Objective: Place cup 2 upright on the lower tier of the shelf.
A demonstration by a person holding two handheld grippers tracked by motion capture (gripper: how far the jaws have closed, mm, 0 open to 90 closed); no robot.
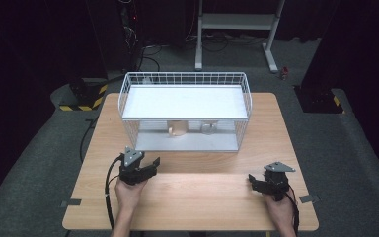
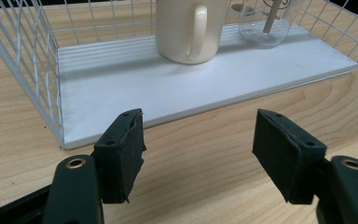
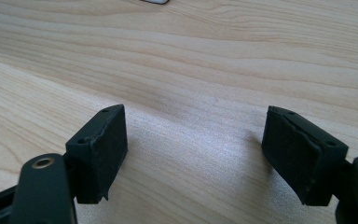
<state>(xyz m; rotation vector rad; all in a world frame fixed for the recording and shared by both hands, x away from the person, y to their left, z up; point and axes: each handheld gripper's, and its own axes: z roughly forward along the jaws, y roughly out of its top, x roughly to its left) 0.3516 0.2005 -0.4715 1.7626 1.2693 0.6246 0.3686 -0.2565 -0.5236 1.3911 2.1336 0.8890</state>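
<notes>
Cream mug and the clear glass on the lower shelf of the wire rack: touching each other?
Apart. The left gripper view shows a strip of white shelf between the cream mug and the clear glass.

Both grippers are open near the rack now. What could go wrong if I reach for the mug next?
1. The cream mug sits under the wire rack's upper shelf, so the left gripper may knock the shelf or side wires going in.
2. A clear glass stands close beside the mug; a wide-open gripper could tip it.
3. The mug's handle faces the gripper, which may make a grasp awkward.
</notes>
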